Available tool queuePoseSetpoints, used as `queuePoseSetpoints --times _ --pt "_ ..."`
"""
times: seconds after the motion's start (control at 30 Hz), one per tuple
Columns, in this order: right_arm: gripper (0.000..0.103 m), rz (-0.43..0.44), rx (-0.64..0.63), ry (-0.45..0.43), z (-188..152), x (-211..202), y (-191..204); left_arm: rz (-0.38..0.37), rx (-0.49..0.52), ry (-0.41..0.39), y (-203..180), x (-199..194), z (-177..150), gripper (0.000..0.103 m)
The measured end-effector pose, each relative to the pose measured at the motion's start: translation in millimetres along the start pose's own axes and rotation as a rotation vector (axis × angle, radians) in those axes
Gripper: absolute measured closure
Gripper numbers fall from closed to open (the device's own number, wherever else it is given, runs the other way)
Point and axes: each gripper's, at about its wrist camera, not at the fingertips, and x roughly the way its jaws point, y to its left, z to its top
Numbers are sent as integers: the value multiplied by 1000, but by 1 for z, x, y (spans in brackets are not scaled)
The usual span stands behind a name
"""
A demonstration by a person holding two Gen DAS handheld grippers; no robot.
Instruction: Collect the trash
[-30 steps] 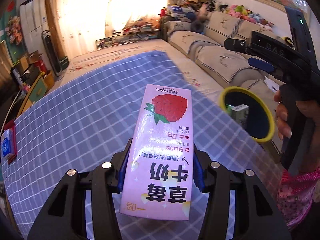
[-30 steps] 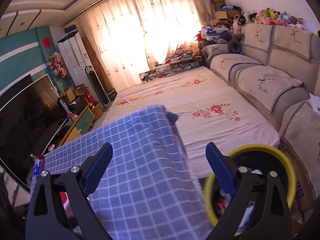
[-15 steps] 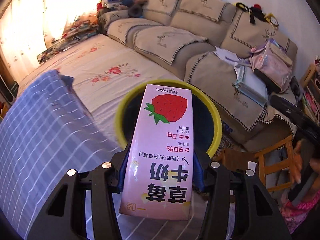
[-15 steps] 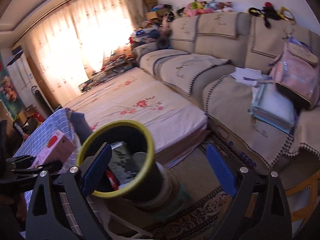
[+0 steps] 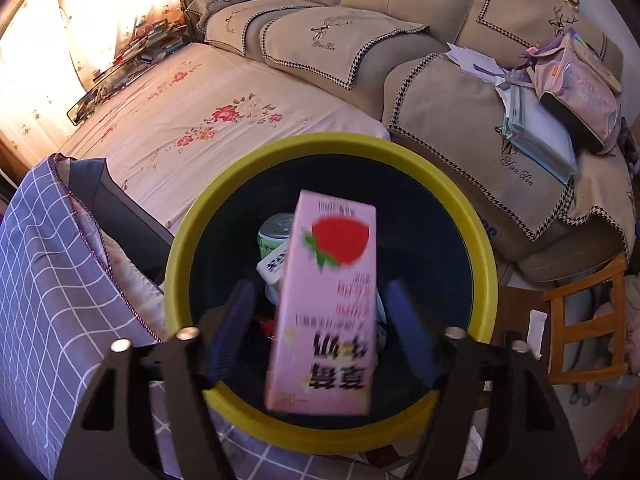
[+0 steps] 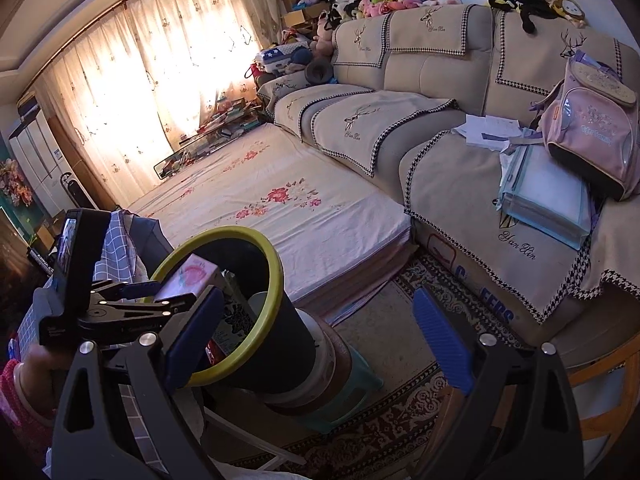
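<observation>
Strawberry milk carton (image 5: 326, 300), a tall pink box with a red strawberry printed on its front and dark characters near its base, sits blurred between the two blue pads of your left tool (image 5: 320, 316). Those pads are spreading apart, and a clear gap shows on each side of the carton, so neither pad presses on it. The carton hangs directly over the mouth of the round bin with a yellow rim and dark inside (image 5: 460, 208).

Down in the bin you can make out a pale green can (image 5: 276, 228) and a white wrapper with dark print (image 5: 274, 262), both partly hidden behind the carton.

From your right wrist camera, the bin (image 6: 276, 272) stands on a stack of round stools on the patterned carpet (image 6: 384, 420), just off the corner of the table covered in a purple checked cloth (image 5: 52, 280). The left tool (image 6: 136, 292) reaches in from the table side with the pink carton (image 6: 192, 276) over the near rim. Your right tool (image 6: 316, 344) has its blue pads wide apart with nothing between them, pointing past the bin toward the floor.

Behind the bin lie a low bed with a floral sheet (image 6: 280, 204) and a beige sofa (image 6: 400, 120). A pink backpack (image 6: 592, 128) rests on papers at the sofa's right end.
</observation>
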Motion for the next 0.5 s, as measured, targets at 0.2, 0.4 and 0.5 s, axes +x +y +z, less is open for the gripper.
queuePoseSetpoints --times 0.2,0.4,0.5 --pt "12 25 -21 2 -3 -7 15 -4 -96 -84 27 -42 -28 18" --pt "12 102 -106 8 -12 -25 54 40 -258 -266 72 -137 -112 7" --pt "12 146 -160 11 -20 -37 78 113 -342 -345 92 -183 -168 5"
